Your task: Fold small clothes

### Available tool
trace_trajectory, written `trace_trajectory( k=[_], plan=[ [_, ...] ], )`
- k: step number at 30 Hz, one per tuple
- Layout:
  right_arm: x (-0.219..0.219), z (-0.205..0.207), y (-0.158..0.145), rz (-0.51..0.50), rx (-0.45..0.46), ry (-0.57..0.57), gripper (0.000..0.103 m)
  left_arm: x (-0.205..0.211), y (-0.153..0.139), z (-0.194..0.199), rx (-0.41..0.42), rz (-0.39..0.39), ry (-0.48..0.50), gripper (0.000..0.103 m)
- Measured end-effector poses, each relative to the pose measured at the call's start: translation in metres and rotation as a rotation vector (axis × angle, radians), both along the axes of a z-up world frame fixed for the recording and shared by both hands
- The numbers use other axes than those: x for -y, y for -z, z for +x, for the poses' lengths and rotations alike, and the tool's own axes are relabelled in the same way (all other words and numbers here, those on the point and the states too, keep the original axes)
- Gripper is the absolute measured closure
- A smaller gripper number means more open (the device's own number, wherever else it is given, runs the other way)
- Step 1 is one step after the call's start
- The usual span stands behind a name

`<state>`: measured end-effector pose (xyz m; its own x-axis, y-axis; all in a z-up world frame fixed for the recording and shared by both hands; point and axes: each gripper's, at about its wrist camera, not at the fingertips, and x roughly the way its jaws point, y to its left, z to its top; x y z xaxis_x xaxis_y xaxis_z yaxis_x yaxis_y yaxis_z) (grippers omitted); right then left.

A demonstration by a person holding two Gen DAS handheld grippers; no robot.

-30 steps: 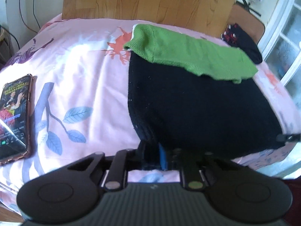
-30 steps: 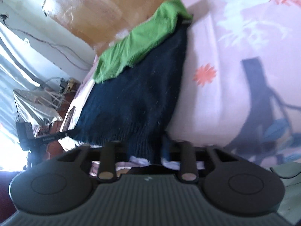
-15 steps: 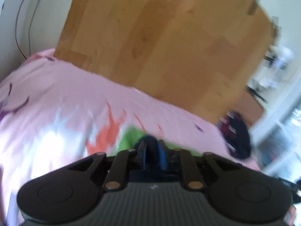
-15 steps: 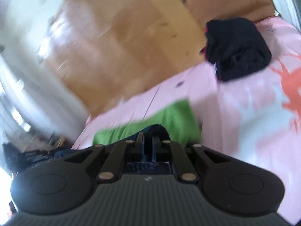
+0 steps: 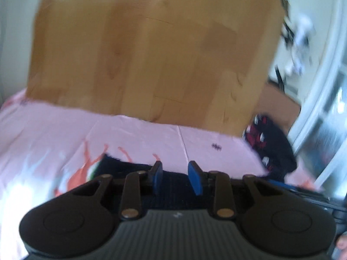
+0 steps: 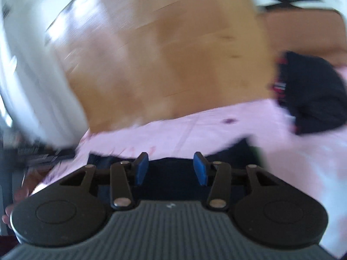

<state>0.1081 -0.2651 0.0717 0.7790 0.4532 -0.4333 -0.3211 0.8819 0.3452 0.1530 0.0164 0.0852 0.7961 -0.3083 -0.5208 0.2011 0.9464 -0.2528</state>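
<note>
A dark navy knit garment (image 5: 130, 168) lies folded on the pink floral bedsheet (image 5: 43, 134), just under and ahead of both grippers; a sliver of its green part (image 5: 94, 171) shows at its left edge. My left gripper (image 5: 175, 177) is open and empty above the garment's far edge. In the right wrist view my right gripper (image 6: 171, 168) is open and empty over the same dark garment (image 6: 171, 162). Both views are blurred by motion.
A wooden headboard (image 5: 151, 54) stands behind the bed. A bundled dark garment with red and white marks (image 5: 271, 149) lies at the bed's far right corner; it also shows in the right wrist view (image 6: 312, 93). A window frame is at the right.
Both grippers carried the garment's near edge forward over its green end, then opened and let go. The green part is now almost covered.
</note>
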Motion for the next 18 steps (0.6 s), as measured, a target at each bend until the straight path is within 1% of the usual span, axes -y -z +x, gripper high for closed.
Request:
trace_trajectory(
  k=[2, 3, 4, 5, 6, 7, 8, 9, 10, 11, 12, 13, 14, 15, 16, 18],
  plan=[
    [-0.018, 0.018, 0.015, -0.005, -0.043, -0.044, 0.054, 0.014, 0.016, 0.013, -0.035, 0.079, -0.013, 0.076],
    [-0.023, 0.025, 0.024, -0.017, -0.064, -0.054, 0.055, 0.016, 0.026, 0.018, -0.068, 0.13, -0.04, 0.078],
    [-0.024, 0.031, 0.032, -0.057, -0.078, -0.042, 0.057, 0.014, 0.041, 0.024, -0.114, 0.189, -0.084, 0.08],
    [-0.02, 0.032, 0.039, -0.101, -0.096, -0.016, 0.057, 0.005, 0.054, 0.026, -0.139, 0.208, -0.107, 0.085],
    [-0.011, 0.038, 0.049, -0.101, -0.121, 0.003, 0.069, -0.005, 0.059, 0.019, -0.098, 0.176, -0.094, 0.086],
    [0.006, 0.038, 0.055, -0.026, -0.119, 0.006, 0.08, -0.01, 0.06, 0.013, -0.087, 0.159, -0.087, 0.087],
    [0.024, 0.039, 0.058, 0.055, -0.154, 0.012, 0.084, -0.012, 0.059, 0.01, -0.087, 0.166, -0.091, 0.088],
    [0.039, 0.04, 0.059, 0.125, -0.193, 0.027, 0.093, -0.011, 0.056, 0.008, -0.092, 0.183, -0.1, 0.088],
    [0.056, 0.035, 0.058, 0.199, -0.218, 0.046, 0.092, -0.011, 0.054, 0.008, -0.101, 0.184, -0.102, 0.088],
    [0.071, 0.026, 0.053, 0.242, -0.216, 0.07, 0.089, -0.014, 0.05, 0.011, -0.121, 0.167, -0.107, 0.088],
    [0.09, 0.014, 0.048, 0.279, -0.19, 0.104, 0.086, -0.019, 0.044, 0.011, -0.145, 0.13, -0.116, 0.089],
    [0.104, -0.003, 0.041, 0.301, -0.159, 0.133, 0.077, -0.023, 0.037, 0.007, -0.147, 0.077, -0.109, 0.089],
    [0.118, -0.019, 0.035, 0.316, -0.122, 0.179, 0.066, -0.024, 0.034, 0.006, -0.127, 0.037, -0.091, 0.089],
    [0.13, -0.033, 0.03, 0.332, -0.093, 0.226, 0.042, -0.019, 0.027, 0.004, -0.104, 0.0, -0.062, 0.089],
    [0.142, -0.046, 0.029, 0.347, -0.073, 0.282, 0.026, -0.014, 0.021, 0.004, -0.091, -0.022, -0.032, 0.089],
    [0.155, -0.055, 0.031, 0.354, -0.082, 0.333, 0.022, 0.004, 0.015, 0.007, -0.083, -0.067, 0.066, 0.088]
  ],
)
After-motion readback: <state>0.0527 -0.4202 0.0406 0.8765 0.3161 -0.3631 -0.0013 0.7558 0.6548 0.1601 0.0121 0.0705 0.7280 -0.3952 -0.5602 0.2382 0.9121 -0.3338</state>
